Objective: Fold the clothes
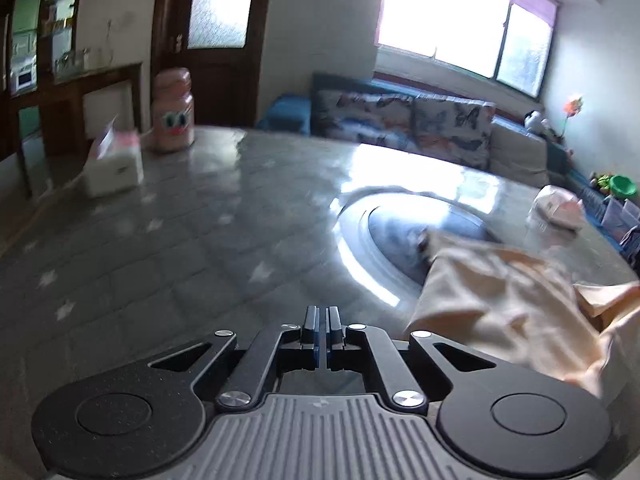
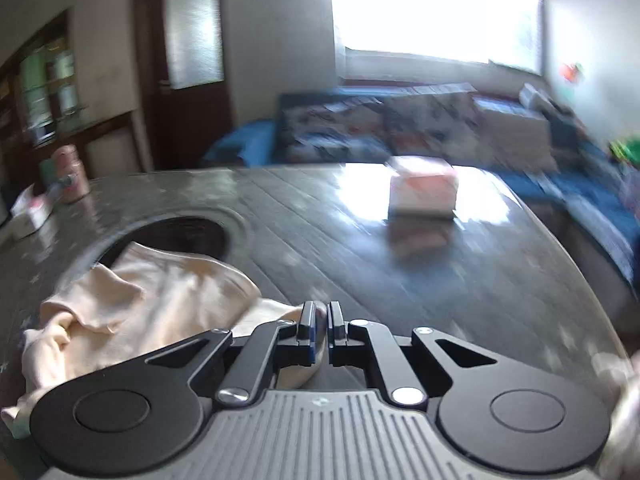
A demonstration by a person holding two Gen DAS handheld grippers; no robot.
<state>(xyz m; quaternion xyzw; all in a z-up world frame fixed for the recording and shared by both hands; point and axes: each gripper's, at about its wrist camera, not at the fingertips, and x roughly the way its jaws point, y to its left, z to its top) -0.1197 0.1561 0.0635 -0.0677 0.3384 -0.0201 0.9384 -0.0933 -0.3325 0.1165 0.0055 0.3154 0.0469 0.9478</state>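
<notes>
A cream garment [image 1: 508, 300] lies crumpled on the grey table, at the lower right of the left wrist view. It also shows in the right wrist view [image 2: 132, 312], at the lower left. My left gripper [image 1: 322, 320] is shut and empty, above bare table to the left of the garment. My right gripper [image 2: 320, 320] is shut with its fingers close together. An edge of the garment lies under and beside its left finger [image 2: 308, 320]. I cannot tell if cloth is pinched between the fingers.
The table [image 1: 200, 240] has a round dark inset [image 1: 404, 236] in its middle, partly under the garment. A pink jar [image 1: 173, 110] and a white tissue box [image 1: 114, 164] stand at its far left. A white and pink box [image 2: 422, 192] stands at its far right. A sofa [image 1: 420, 128] is behind.
</notes>
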